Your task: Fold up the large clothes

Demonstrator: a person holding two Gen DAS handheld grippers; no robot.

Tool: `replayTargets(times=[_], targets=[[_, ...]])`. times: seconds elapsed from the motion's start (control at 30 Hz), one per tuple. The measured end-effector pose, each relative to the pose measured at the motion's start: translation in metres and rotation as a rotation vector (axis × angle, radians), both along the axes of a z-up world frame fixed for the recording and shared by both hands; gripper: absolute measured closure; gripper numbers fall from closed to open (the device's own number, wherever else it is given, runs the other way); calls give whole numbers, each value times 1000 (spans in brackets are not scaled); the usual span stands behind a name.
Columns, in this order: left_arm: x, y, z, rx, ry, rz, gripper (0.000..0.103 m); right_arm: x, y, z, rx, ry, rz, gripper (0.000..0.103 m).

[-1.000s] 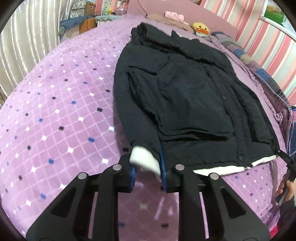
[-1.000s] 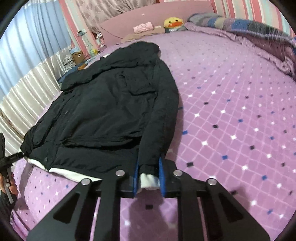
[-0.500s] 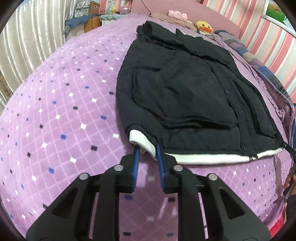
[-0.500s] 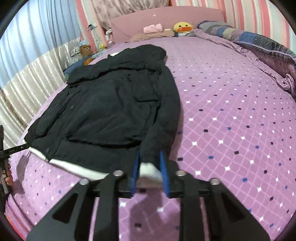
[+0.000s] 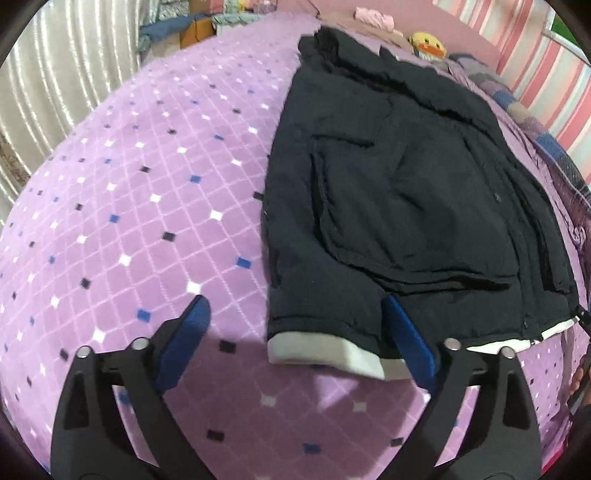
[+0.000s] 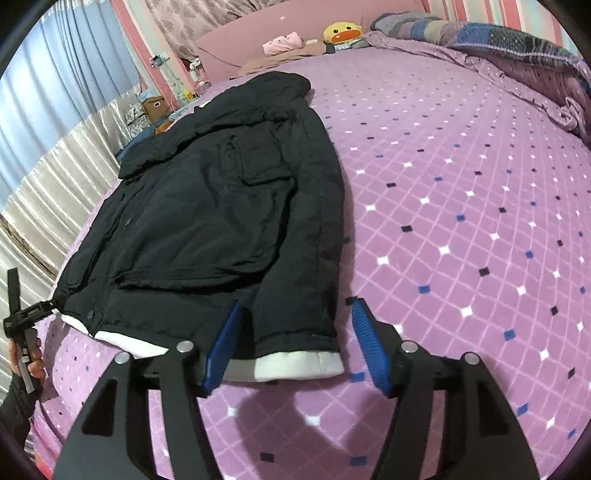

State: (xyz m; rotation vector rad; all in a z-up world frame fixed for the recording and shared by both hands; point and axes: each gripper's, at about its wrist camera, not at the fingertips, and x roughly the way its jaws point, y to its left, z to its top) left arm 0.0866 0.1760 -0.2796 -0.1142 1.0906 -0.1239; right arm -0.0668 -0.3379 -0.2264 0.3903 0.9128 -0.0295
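Releasing: both grippers, clamped on the white cuffs half a second ago, are now standing wide apart. Left gripper (image 5: 293, 323) and right gripper (image 6: 295, 323) are bracketing the black padded jacket (image 5: 406, 206), lying flat mid-frame on the purple diamond-patterned bedspread (image 5: 147, 221); sleeves appear laid straight, so folding is likely next.

A purple diamond-patterned bedspread (image 6: 461, 206) covers the bed. At its head, a yellow duck toy (image 6: 341, 32) sits beside pink clothing (image 6: 283, 42). A patchwork quilt (image 6: 517, 40) lies bunched along one side; a cardboard box (image 6: 153, 107) stands by striped curtains (image 6: 44, 96).
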Motion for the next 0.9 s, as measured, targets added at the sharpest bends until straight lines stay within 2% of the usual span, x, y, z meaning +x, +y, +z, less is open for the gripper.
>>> replayTargets(times=[0.13, 0.23, 0.33, 0.37, 0.47, 0.6, 0.67, 0.73, 0.83, 0.87, 0.9], targets=[[3, -13, -6, -45, 36, -89, 3, 4, 0, -8, 37, 18, -9, 40], [6, -24, -11, 6, 51, -119, 3, 8, 5, -11, 13, 22, 1, 36], [7, -27, -11, 3, 46, -112, 3, 12, 6, -13, 34, 22, 6, 33], [7, -27, -11, 0, 44, -110, 3, 13, 5, -15, 66, 24, 2, 33], [5, -26, -10, 6, 38, -117, 3, 13, 4, -16, 74, 38, 8, 35], [-1, -10, -9, -70, 55, -100, 5, 13, 0, -15, 112, 62, 26, 34], [1, -4, -7, -103, 71, -87, 10, 11, 0, -15, 131, 70, 40, 34], [1, 0, -5, -115, 79, -97, 26, 9, 1, -17, 148, 74, 48, 34], [3, -5, -7, -116, 82, -118, 45, 13, 2, -18, 163, 74, 55, 35], [5, -7, -6, -140, 91, -130, 51, 16, 2, -19, 186, 70, 56, 36], [5, -6, -6, -161, 97, -141, 65, 19, 2, -19, 210, 66, 58, 38]])
